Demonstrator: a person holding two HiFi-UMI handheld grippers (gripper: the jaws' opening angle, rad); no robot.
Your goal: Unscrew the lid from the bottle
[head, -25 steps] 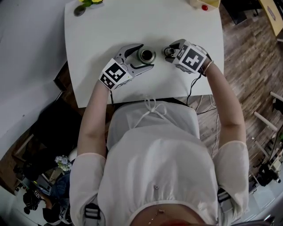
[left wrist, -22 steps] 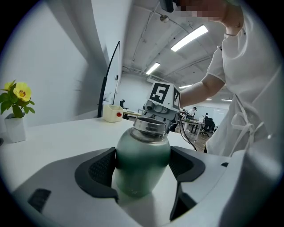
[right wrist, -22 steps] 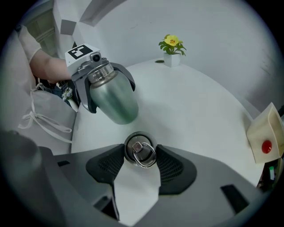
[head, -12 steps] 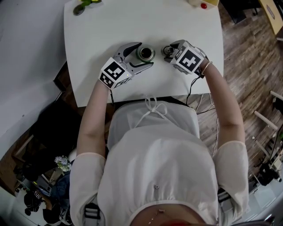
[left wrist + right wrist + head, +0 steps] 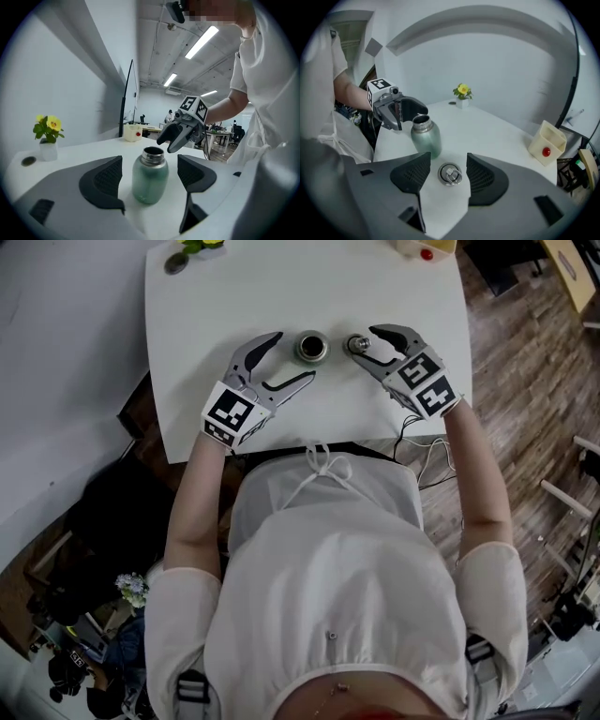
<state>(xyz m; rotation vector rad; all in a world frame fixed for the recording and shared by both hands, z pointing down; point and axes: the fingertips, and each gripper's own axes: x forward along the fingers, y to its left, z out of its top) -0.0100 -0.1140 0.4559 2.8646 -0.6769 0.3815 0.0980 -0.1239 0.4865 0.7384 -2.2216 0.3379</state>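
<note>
White counter [image 5: 394,409]: lid [image 5: 450,173] lies loose between the right claw's [image 5: 366,340] parted jaws; left claw [image 5: 293,355] gapes around the opened bottle [image 5: 311,347], not touching. Unscrewing looks done; next, simply withdraw.

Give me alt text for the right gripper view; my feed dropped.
The lid lies on the white table between the right gripper's open fingers, untouched. Behind it stands the open green bottle, with the left gripper beside it.
</note>
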